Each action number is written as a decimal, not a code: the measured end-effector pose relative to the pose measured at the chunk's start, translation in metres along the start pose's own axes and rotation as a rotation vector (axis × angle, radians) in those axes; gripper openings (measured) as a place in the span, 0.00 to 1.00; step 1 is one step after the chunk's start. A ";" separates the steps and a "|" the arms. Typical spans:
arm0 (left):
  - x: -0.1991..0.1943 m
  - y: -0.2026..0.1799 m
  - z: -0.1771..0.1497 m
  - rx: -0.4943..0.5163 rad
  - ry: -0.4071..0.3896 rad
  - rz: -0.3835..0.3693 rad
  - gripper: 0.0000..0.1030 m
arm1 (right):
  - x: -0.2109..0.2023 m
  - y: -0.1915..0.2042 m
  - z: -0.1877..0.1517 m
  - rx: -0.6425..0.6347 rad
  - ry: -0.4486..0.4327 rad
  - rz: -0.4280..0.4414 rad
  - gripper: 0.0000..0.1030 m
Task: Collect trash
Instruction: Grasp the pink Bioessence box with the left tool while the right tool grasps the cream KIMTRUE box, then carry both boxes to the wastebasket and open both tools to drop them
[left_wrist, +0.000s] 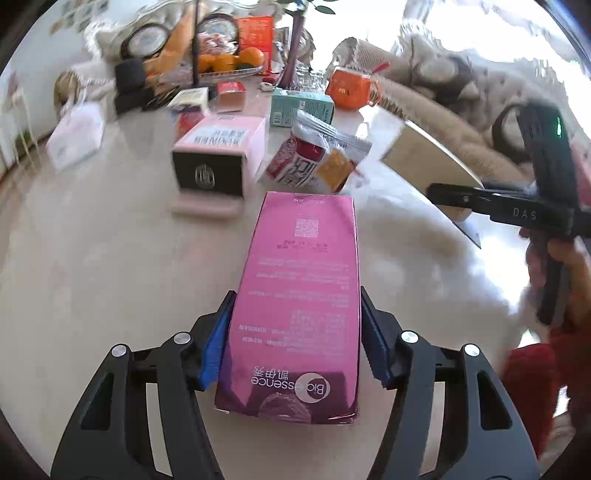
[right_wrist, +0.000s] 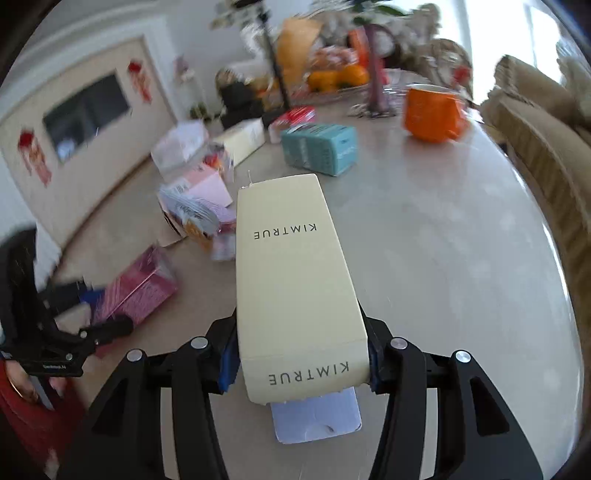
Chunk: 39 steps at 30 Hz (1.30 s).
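Note:
My left gripper (left_wrist: 295, 295) is shut on a glossy pink Bioessence box (left_wrist: 301, 258); its blue pads press both long sides, and the box points away from me above the pale table (left_wrist: 92, 258). My right gripper (right_wrist: 299, 321) is shut on a cream KIMTRUE box (right_wrist: 291, 266) whose open flap hangs at the near end. In the left wrist view the right gripper (left_wrist: 498, 206) holds that cream box (left_wrist: 432, 162) at the right. The right wrist view shows the left gripper (right_wrist: 92, 325) with the pink box (right_wrist: 144, 288) at the lower left. A hand and red sleeve hold each tool.
Snack wrappers (left_wrist: 317, 158), a pink and black box (left_wrist: 218, 155) and a teal box (right_wrist: 321, 147) lie mid-table. An orange mug (right_wrist: 432, 110) stands far right, and a fruit bowl with oranges (left_wrist: 229, 61) at the back. A beige sofa (right_wrist: 535, 140) borders the right edge.

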<state>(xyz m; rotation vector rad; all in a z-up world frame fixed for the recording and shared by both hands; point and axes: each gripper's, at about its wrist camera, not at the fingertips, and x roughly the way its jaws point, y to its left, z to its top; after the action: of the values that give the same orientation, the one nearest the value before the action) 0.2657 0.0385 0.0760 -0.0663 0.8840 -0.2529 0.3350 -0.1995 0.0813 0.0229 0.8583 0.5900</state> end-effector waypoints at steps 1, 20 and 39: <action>-0.011 0.002 -0.011 -0.031 -0.010 -0.027 0.59 | -0.010 -0.001 -0.007 0.028 -0.013 0.022 0.48; -0.126 -0.074 -0.221 -0.021 -0.058 -0.045 0.59 | -0.117 0.111 -0.212 0.191 -0.096 0.195 0.48; 0.054 -0.079 -0.283 -0.046 0.296 0.076 0.64 | 0.025 0.075 -0.296 0.269 0.298 -0.112 0.61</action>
<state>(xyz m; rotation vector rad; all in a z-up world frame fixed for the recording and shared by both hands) 0.0651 -0.0376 -0.1310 -0.0386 1.1848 -0.1738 0.0990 -0.1874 -0.1142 0.1324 1.2165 0.3736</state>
